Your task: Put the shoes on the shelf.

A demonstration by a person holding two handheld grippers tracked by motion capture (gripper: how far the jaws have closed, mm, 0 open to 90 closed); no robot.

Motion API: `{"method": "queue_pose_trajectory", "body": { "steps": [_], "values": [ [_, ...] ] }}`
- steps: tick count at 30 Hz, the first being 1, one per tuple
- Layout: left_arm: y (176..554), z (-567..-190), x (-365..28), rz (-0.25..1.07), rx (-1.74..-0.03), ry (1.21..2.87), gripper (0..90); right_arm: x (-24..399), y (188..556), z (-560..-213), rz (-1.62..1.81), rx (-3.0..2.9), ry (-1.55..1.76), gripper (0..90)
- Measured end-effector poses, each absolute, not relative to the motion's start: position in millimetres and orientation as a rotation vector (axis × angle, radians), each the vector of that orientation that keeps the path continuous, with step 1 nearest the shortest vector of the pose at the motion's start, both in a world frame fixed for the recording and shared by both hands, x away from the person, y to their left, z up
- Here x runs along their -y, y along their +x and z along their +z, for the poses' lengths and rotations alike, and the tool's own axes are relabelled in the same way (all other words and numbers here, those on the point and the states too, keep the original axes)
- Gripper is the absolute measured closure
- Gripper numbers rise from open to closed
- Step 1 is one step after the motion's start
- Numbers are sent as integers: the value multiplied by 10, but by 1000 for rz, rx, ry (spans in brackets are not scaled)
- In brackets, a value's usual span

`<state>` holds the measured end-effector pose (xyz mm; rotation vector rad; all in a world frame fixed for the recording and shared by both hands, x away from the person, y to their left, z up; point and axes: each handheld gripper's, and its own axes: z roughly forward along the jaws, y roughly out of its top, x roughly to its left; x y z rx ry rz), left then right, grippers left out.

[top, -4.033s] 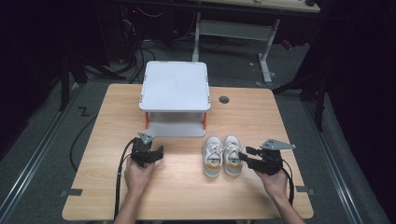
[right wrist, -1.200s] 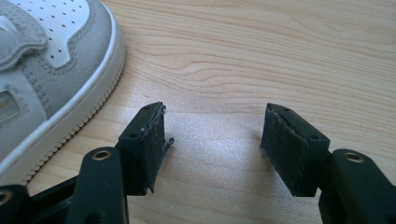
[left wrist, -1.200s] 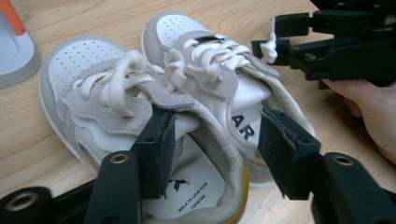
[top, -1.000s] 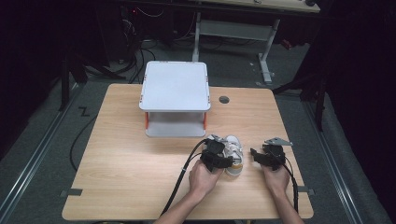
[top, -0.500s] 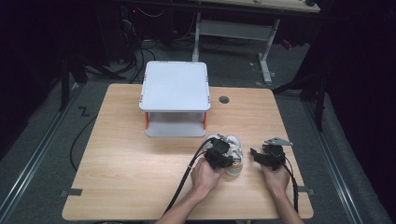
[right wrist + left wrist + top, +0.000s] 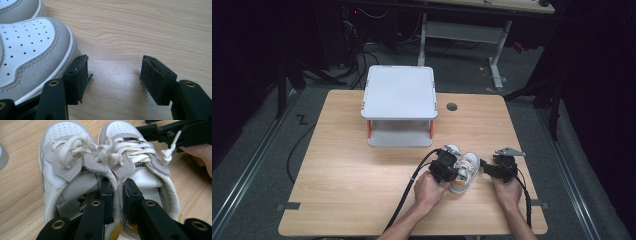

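Note:
A pair of small white and grey sneakers [image 6: 464, 167] with white laces stands side by side on the wooden table [image 6: 347, 165], right of centre near the front. My left gripper [image 6: 446, 167] reaches into their openings from behind. One jaw sits inside each shoe, and the jaws have just been closing on the two adjoining inner walls [image 6: 117, 185], which they now pinch together. My right gripper [image 6: 489, 167] rests open on the table just right of the pair, its left fingertip [image 6: 77, 75] next to the toe of the nearer sneaker [image 6: 30, 45]. Nothing lies between its jaws.
A white two-level stand [image 6: 399, 92] with orange posts sits at the back middle of the table. A round cable hole [image 6: 452, 106] lies to its right. Cables trail from both grippers toward the front edge.
The left hand has come from the left part of the table over to the sneakers. Its jaws have gone into the shoe openings and shut on the inner walls. The right gripper has stayed put.

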<state>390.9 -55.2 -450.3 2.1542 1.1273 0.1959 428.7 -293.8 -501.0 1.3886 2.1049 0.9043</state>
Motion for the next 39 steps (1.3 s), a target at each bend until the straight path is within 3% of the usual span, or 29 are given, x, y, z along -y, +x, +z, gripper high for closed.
{"method": "queue_pose_trajectory", "body": {
  "steps": [14,39],
  "values": [
    [3823,-4513,324,144,-1073,2128,803,2937,4288,-5010,905,-2106,1388,390],
    [3675,-4364,78,186,-1028,2115,804,2936,4288,-5010,905,-2109,1387,383]
  ]
}}
